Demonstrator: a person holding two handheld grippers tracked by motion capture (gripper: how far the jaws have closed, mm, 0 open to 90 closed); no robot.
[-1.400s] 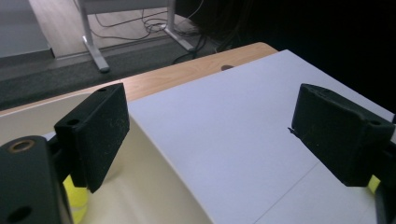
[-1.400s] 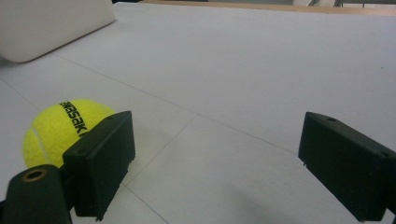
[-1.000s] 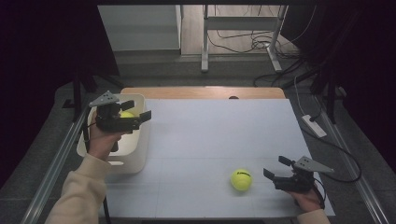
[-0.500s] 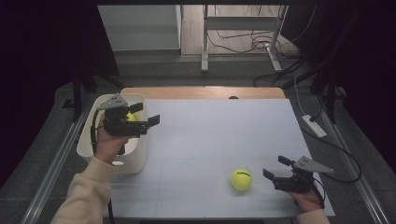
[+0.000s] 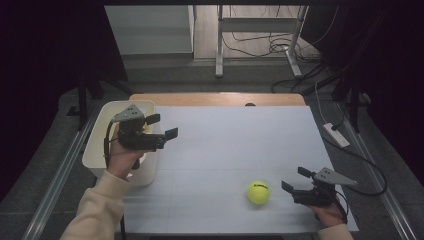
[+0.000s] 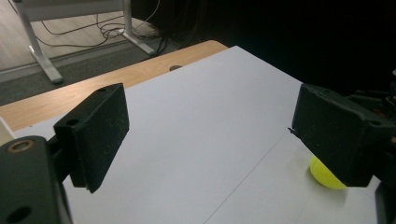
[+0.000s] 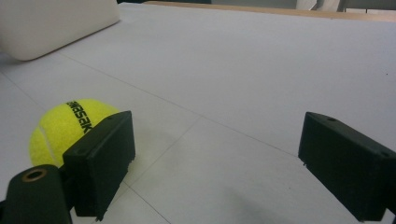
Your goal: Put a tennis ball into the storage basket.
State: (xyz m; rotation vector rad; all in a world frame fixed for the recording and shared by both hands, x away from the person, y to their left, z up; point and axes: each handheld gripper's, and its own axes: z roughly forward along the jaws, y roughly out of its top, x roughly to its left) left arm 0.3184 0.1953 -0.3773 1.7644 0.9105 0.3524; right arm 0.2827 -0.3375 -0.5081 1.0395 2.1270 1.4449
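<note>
Left gripper [image 5: 162,135] hangs spread and empty over the white bin [image 5: 102,162] at the table's left edge; right gripper [image 5: 292,182], spread, sits beside the tennis ball [image 5: 258,192] near the front edge.

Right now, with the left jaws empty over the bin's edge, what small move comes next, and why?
Probably slide the right gripper left toward the tennis ball. Its jaws stand open, the ball lies on the table just beside them, untouched, and the left gripper is far off by the white bin.
</note>
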